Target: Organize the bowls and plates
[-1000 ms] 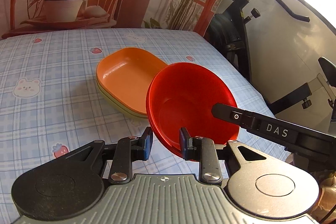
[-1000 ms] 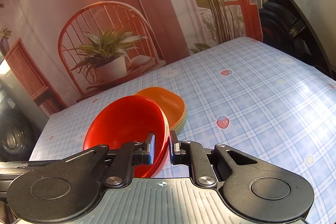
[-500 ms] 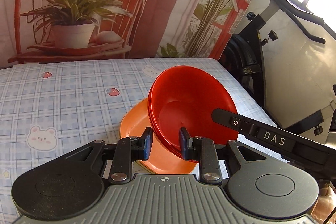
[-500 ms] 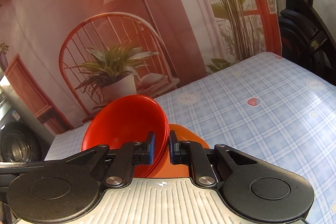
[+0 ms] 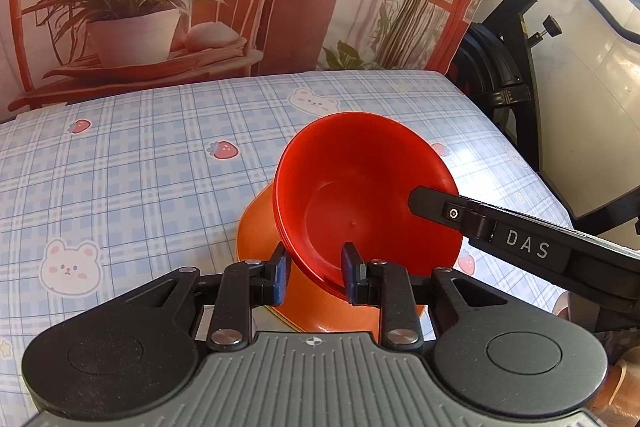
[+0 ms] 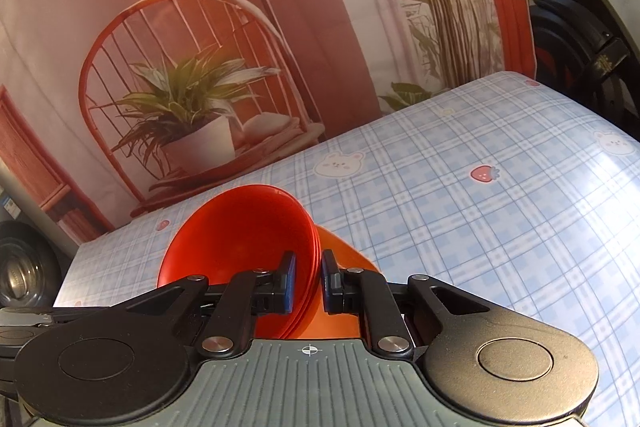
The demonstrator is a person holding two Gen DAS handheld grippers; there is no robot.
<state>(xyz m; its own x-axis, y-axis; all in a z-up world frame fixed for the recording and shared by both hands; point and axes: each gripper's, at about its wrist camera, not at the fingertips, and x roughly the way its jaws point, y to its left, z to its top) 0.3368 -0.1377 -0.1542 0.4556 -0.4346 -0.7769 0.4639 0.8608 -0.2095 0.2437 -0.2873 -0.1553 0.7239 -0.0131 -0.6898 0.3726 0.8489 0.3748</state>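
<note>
A stack of red bowls hangs tilted just above the orange plates, held from two sides. My left gripper is shut on the near rim, one pad outside the wall and one inside. The right gripper's black finger reaches in from the right and clamps the opposite rim. In the right wrist view my right gripper is shut on the edge of the red bowls, with the orange plates showing behind and beneath. The bowls and both grippers hide most of the plates.
The blue checked tablecloth with bear and strawberry prints covers the table. A printed backdrop of a chair and a plant hangs behind the far edge. A black exercise bike stands past the table's right edge.
Both grippers carried the red bowls across the table. The orange plates, once ahead and to the left, now lie directly under the bowls. Both grips are unchanged.
</note>
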